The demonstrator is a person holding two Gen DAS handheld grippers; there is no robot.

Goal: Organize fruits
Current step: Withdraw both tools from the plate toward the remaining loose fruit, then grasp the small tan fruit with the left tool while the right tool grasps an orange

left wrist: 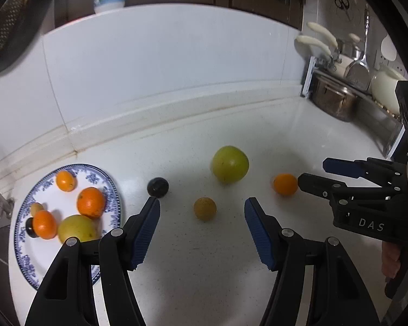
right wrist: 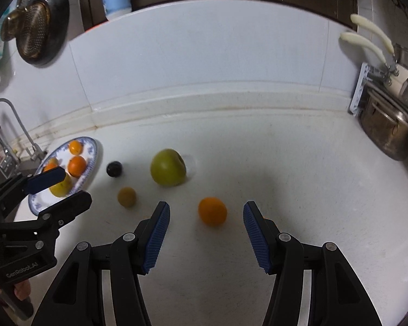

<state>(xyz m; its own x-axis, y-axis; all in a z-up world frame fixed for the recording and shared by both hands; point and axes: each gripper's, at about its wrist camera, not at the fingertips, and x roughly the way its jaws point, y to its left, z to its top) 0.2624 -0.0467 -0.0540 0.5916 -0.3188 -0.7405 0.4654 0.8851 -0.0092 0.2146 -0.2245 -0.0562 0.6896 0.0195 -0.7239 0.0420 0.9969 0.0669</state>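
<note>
Both tongs empty, jaws wide: left gripper (left wrist: 202, 203) frames a small brownish-yellow fruit (left wrist: 204, 208), right gripper (right wrist: 206, 207) an orange (right wrist: 212, 211) at twelve o'clock; closing off-centre could roll either fruit away.

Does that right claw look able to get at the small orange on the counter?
Probably yes: the right claw is open, empty and aimed at the small orange, with bare counter between and nothing blocking.

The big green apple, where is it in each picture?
Left wrist view: the green apple sits right of centre on the counter, beyond the open left gripper.
Right wrist view: the green apple sits left of centre, beyond and left of the open right gripper.
Shared landmark: the small dark fruit lies just left of the apple in both views.
</note>
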